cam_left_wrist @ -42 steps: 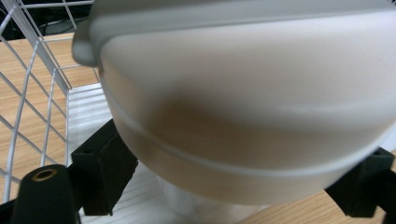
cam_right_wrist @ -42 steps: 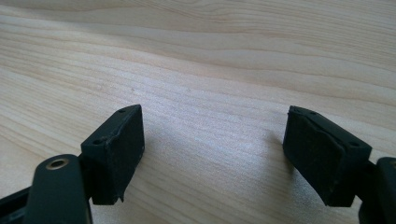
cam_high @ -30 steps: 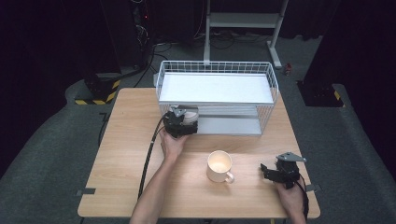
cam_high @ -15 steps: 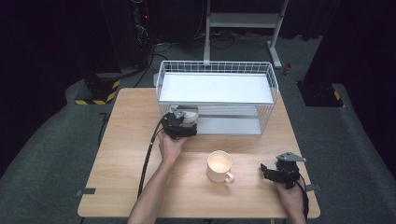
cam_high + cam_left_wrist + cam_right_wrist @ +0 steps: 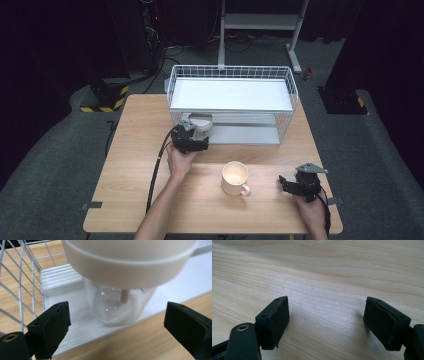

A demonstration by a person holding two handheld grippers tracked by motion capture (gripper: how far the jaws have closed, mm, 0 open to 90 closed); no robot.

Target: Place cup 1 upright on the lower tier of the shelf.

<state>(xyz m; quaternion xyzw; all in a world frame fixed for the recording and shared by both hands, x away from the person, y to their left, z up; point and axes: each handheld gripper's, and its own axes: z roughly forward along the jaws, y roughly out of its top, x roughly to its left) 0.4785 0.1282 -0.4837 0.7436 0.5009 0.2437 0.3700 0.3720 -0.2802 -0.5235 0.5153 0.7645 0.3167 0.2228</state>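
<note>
Little moved — left gripper (image 5: 117, 322) jaws closing slightly, open; jar (image 5: 117, 305) top cropped.

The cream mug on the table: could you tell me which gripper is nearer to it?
Right. The right gripper rests just right of the mug; the left gripper is farther off, up at the wire rack.

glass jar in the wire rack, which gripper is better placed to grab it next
Left. The left gripper sits at the open front of the wire rack, its open jaws flanking the glass jar with the cream lid. The right gripper rests over bare table, beyond the mug.
</note>
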